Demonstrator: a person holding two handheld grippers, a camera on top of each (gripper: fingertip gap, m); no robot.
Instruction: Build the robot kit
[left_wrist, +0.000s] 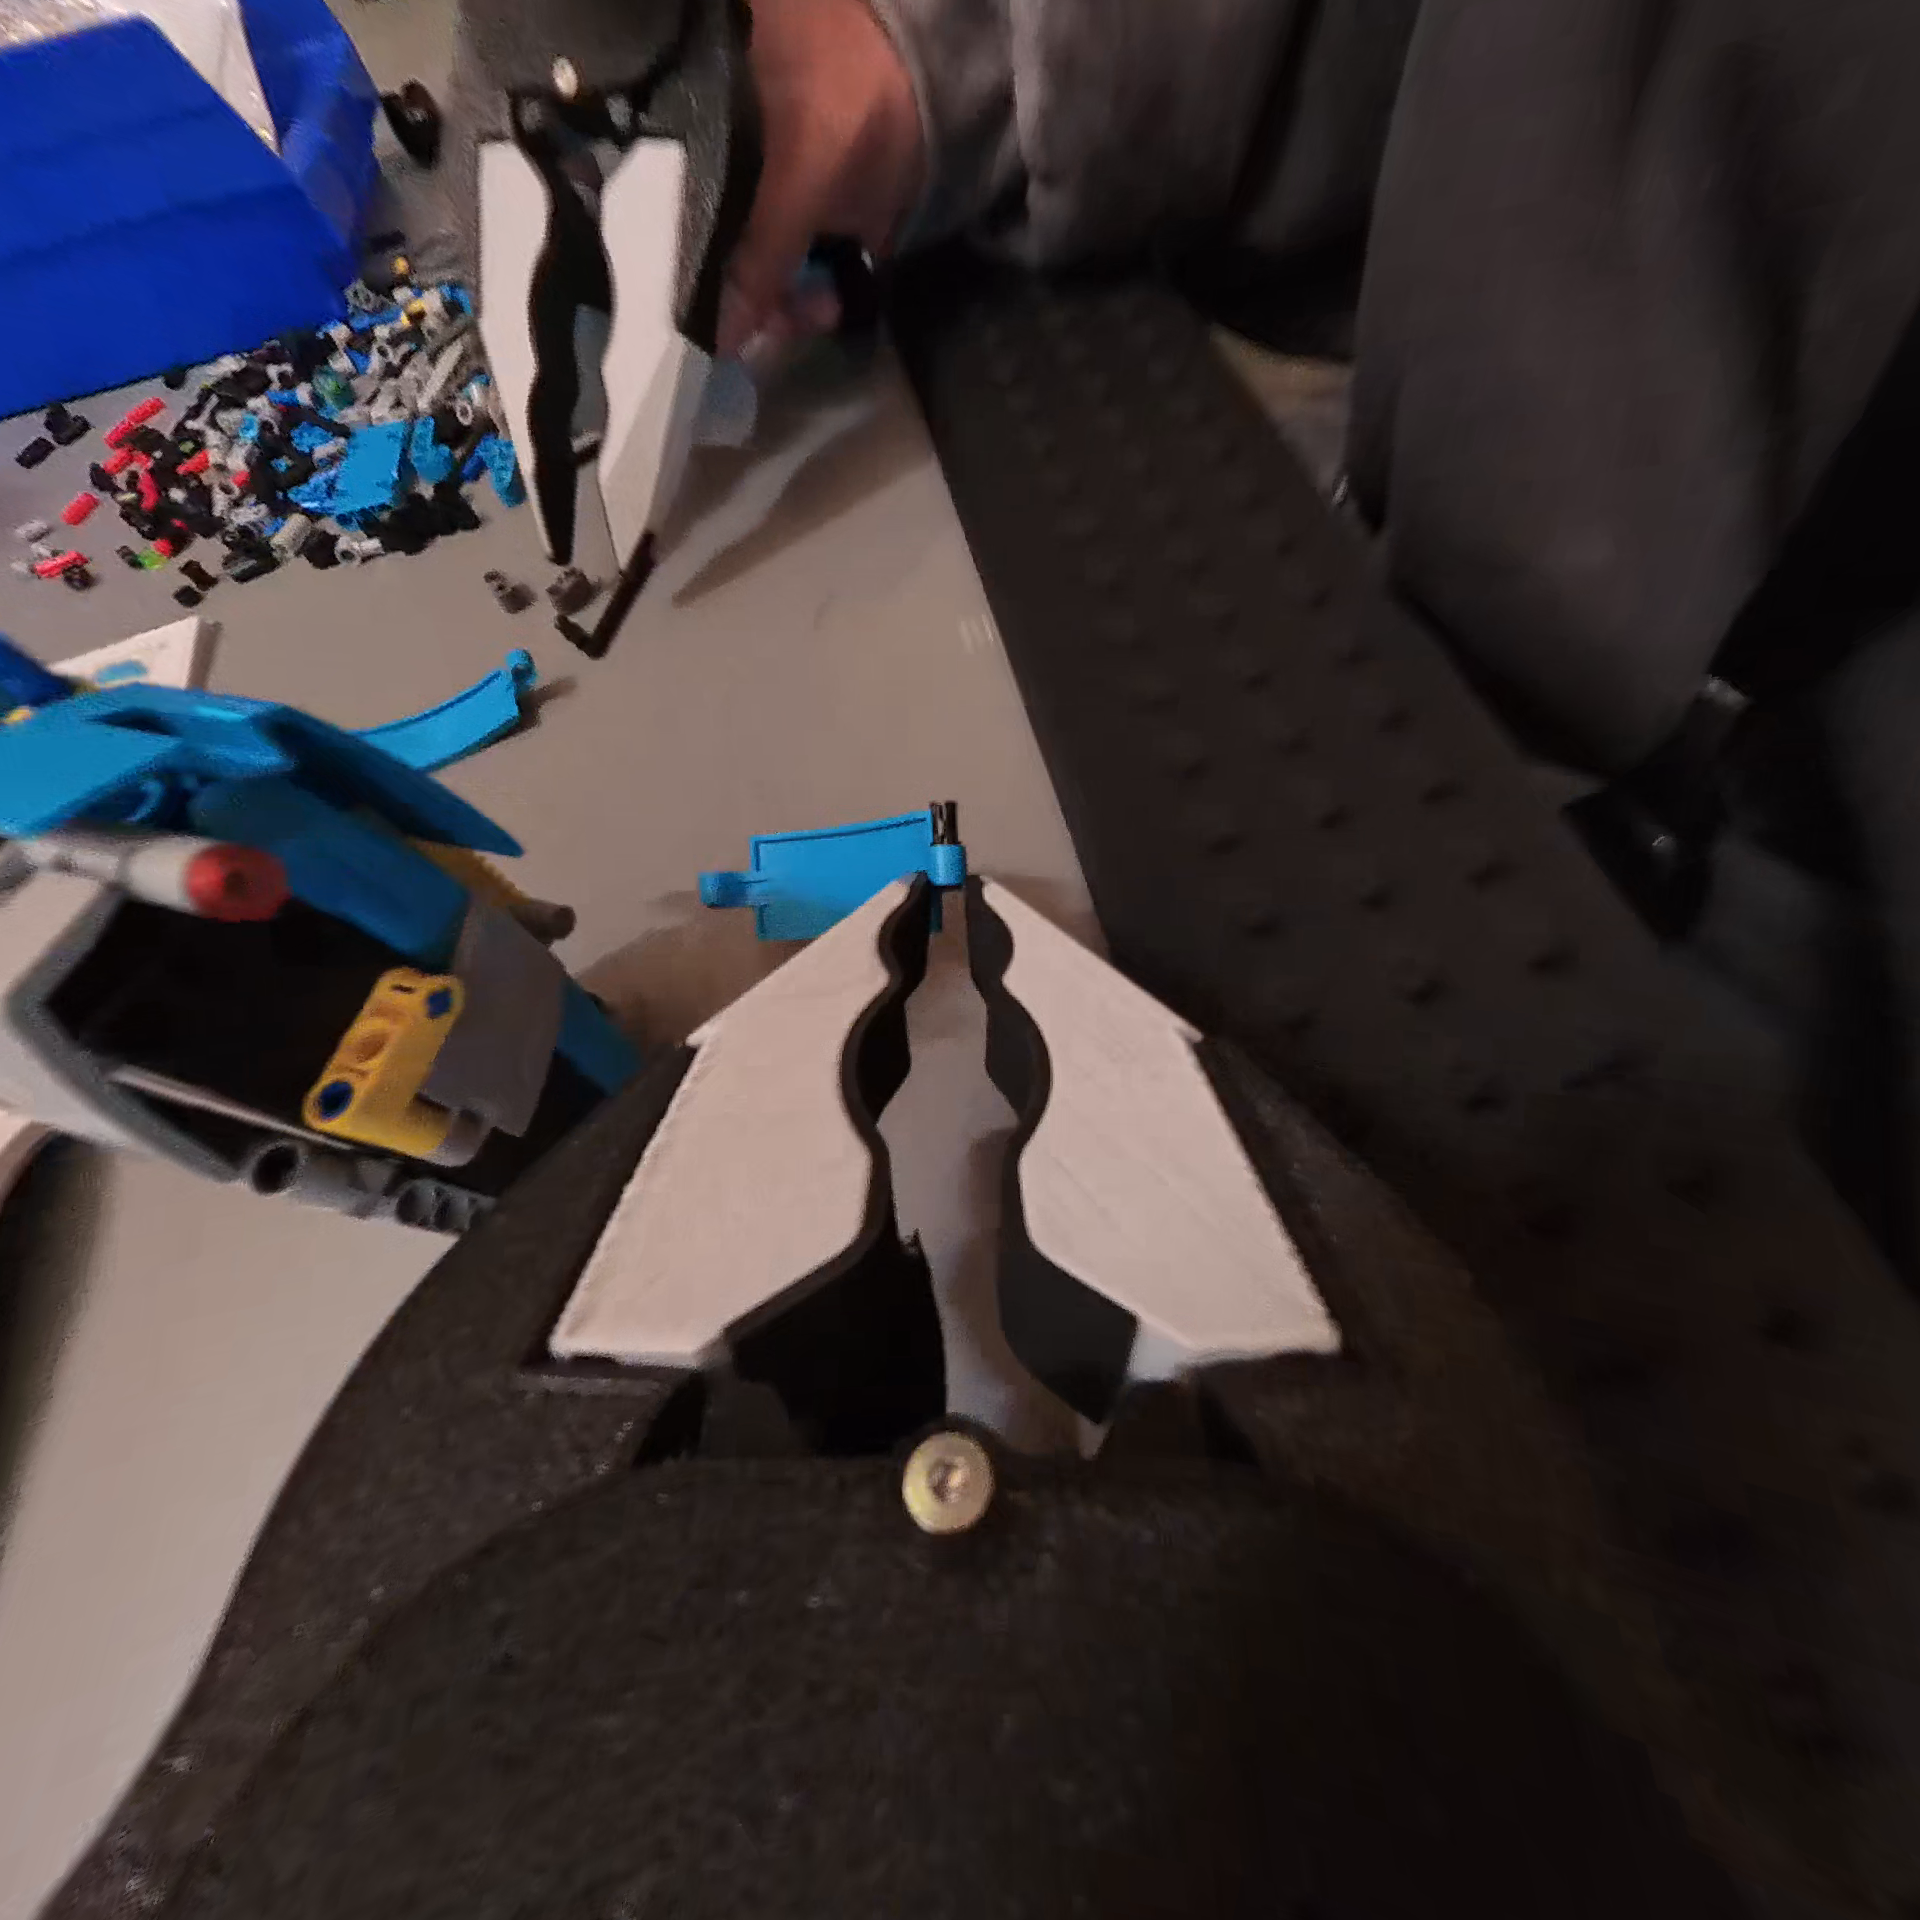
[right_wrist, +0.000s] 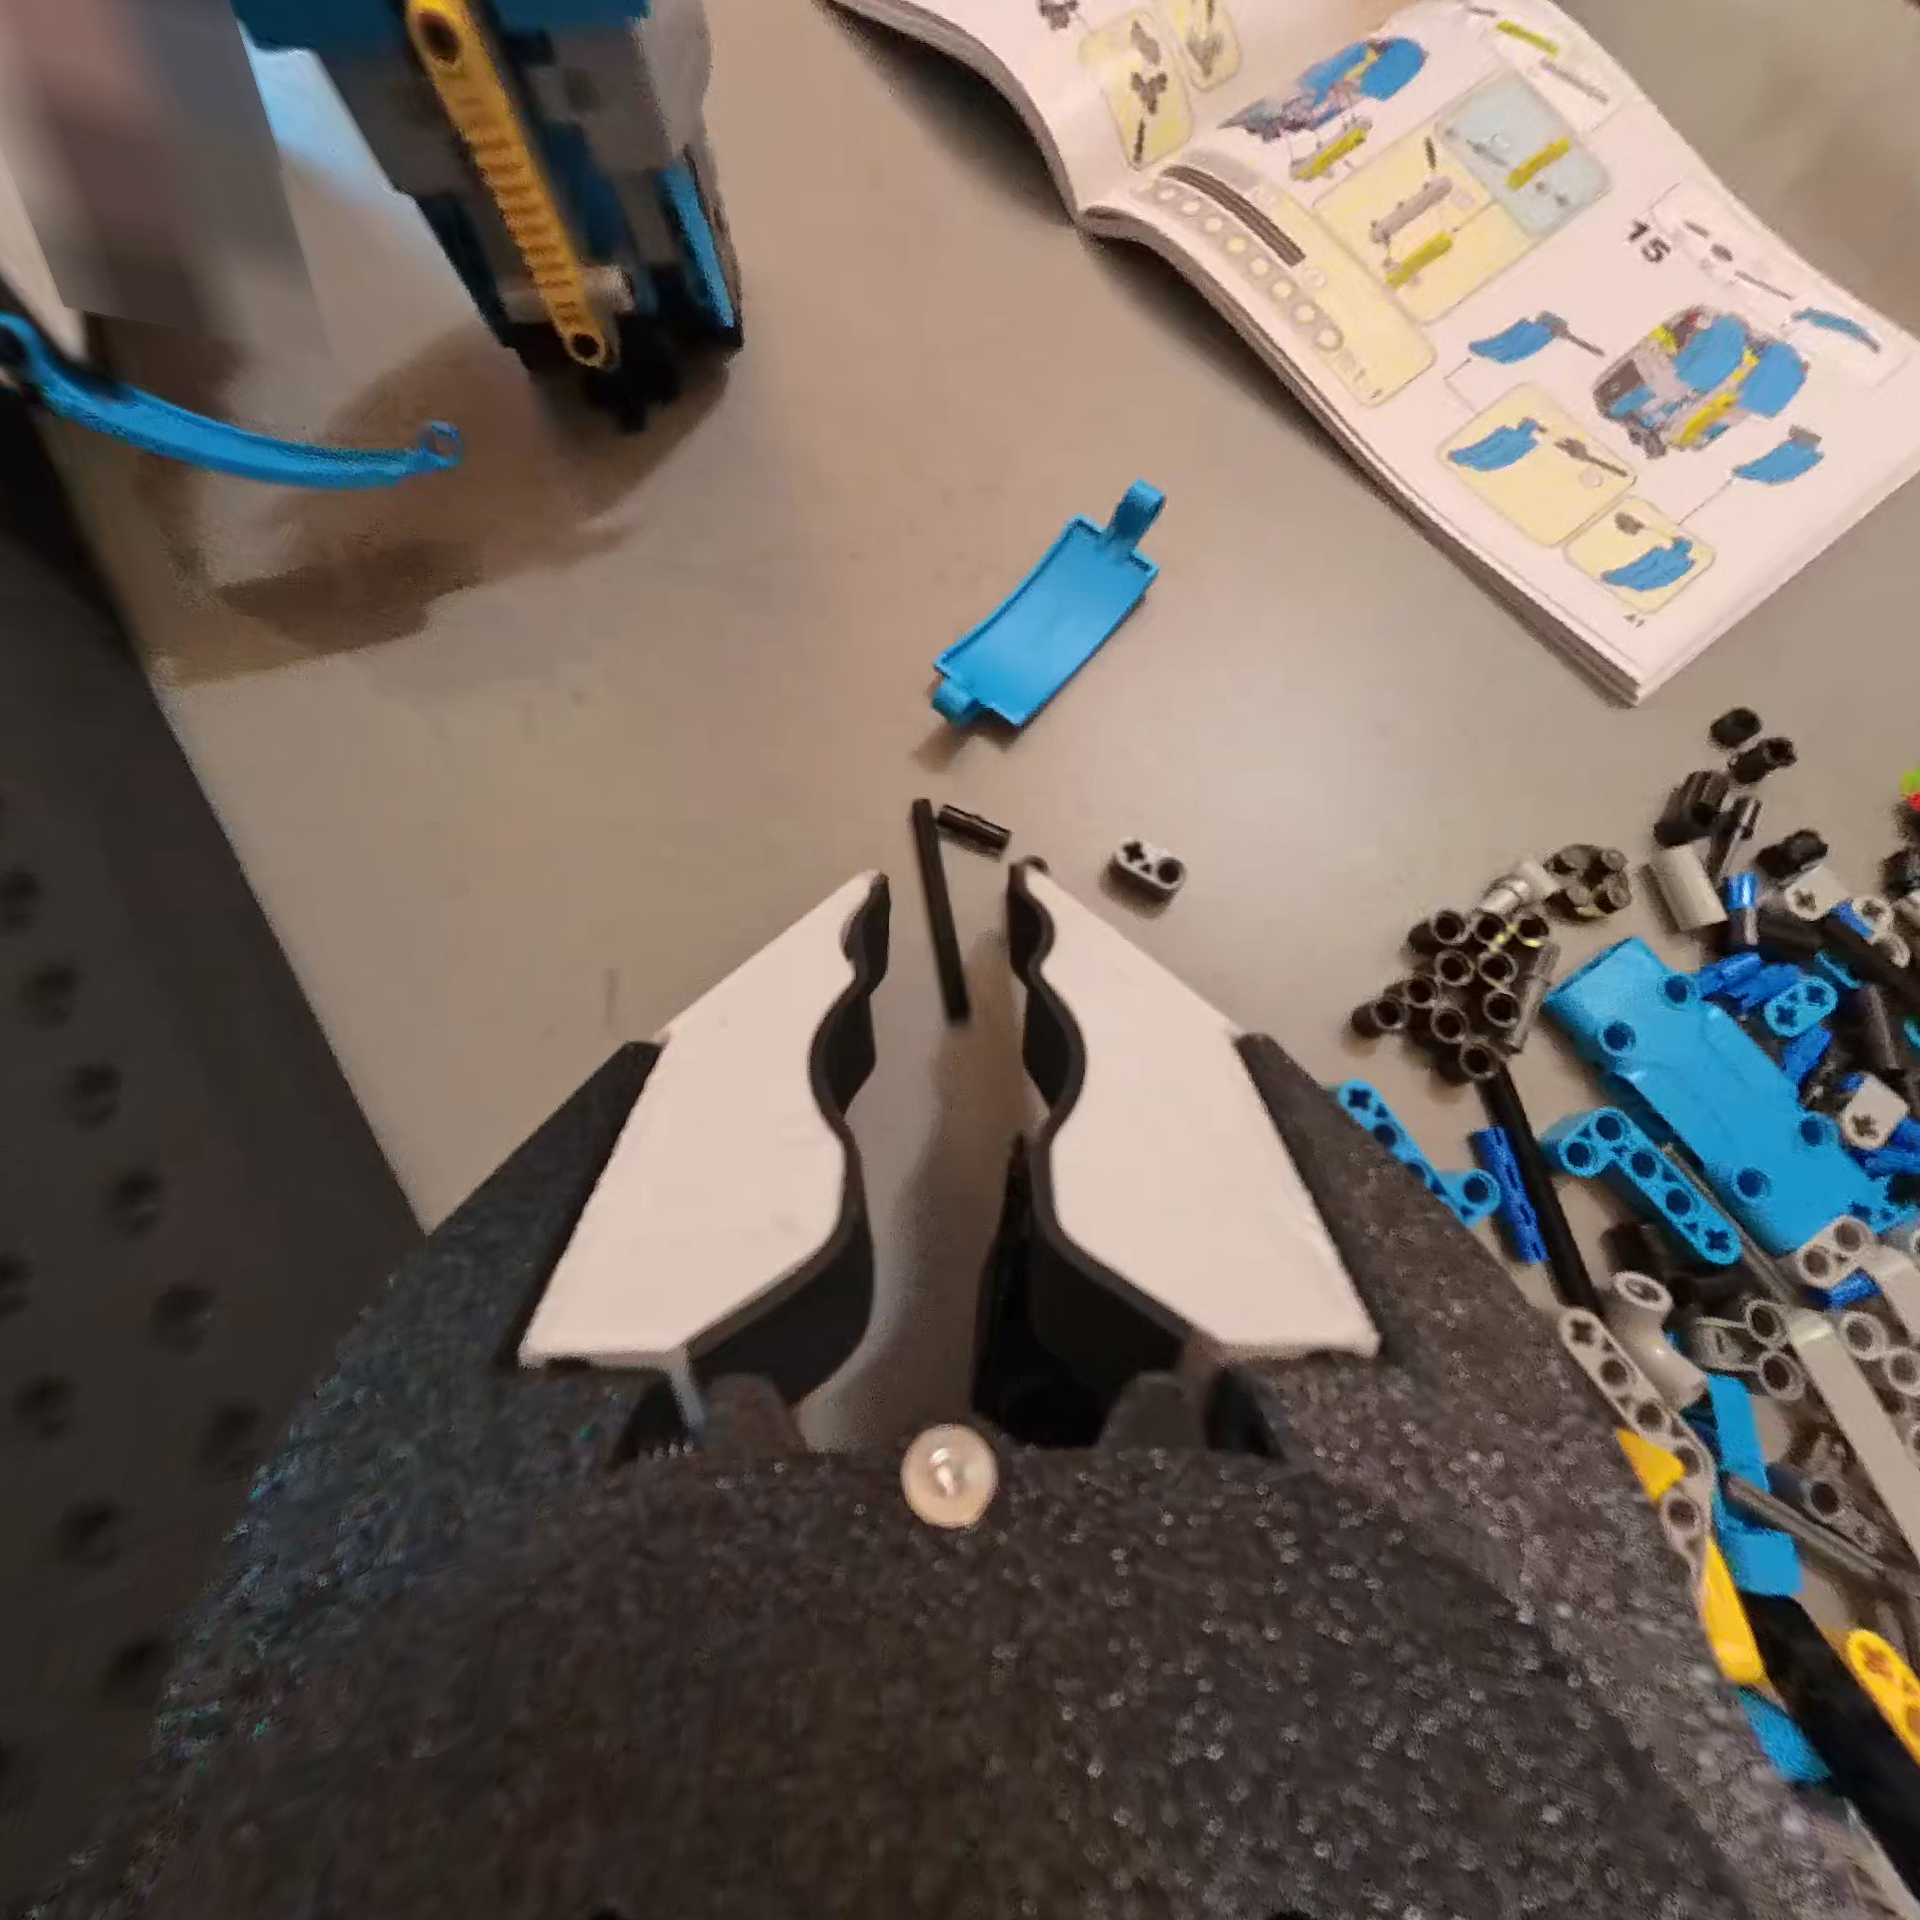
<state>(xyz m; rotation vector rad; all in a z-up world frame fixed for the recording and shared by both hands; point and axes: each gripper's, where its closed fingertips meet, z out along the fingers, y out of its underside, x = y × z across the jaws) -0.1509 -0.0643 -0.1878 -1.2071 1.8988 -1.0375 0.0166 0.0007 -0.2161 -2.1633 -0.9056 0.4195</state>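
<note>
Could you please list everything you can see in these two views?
held panel: 1, blue, curved, black pin at its end, clamped at left tongs' tips
loose panel: 1, blue, on table beyond right tongs
axle: 1, black, on table between right tongs' fingers
short pin: 1, black, by axle's far end
connector: 1, grey, right of the pin
parts pile: many, blue, black, grey
model: 1, blue, yellow, grey
booklet: 1, open
bin: 1, blue
table: grey
hand: 1, holding right tongs
left tongs: shut
right tongs: open
</note>
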